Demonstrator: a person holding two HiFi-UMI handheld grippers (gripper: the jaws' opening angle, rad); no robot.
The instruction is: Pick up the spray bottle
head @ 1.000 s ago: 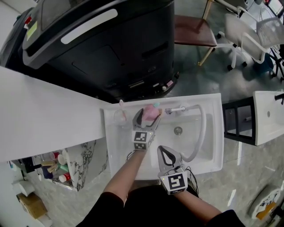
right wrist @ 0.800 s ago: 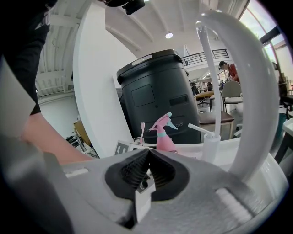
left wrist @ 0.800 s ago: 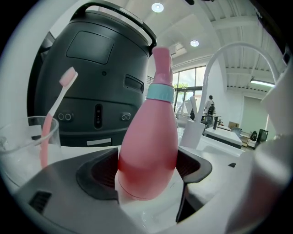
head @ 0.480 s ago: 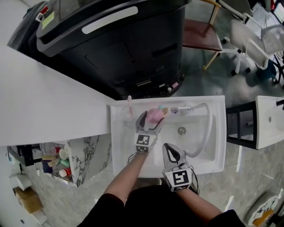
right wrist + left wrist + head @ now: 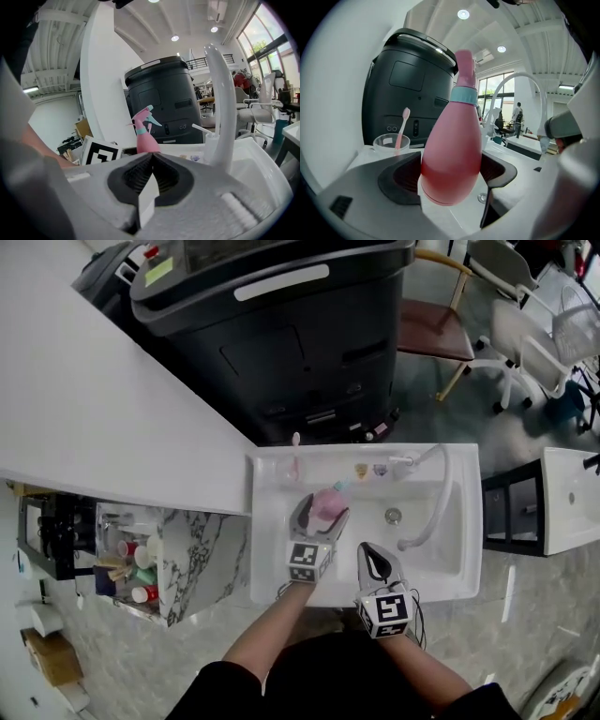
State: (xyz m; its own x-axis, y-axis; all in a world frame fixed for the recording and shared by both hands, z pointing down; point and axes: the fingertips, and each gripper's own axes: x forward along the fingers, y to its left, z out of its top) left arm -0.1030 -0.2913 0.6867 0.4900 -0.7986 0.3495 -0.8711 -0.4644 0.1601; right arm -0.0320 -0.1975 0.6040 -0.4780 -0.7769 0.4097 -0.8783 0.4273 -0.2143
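over the white sink point(image 5: 452, 570), my left gripper point(image 5: 324, 508) has its two fingers pinching the wide lower body of the pink spray bottle point(image 5: 452, 154), one dark pad on each side. the bottle leans a little, its teal collar and pink trigger head pointing up and away from me, toward the back of the basin. i can't tell for sure whether its base touches the basin floor. my right gripper point(image 5: 374, 554) sits nearer to me, over the front part of the sink and just right of the left one, its fingers pressed together with nothing between them. the curved white faucet point(image 5: 433, 502) arches to its right. a glass cup point(image 5: 389, 141) with a pink toothbrush point(image 5: 402, 125) stands on the back left rim, and a black machine point(image 5: 300, 343) stands behind the sink.
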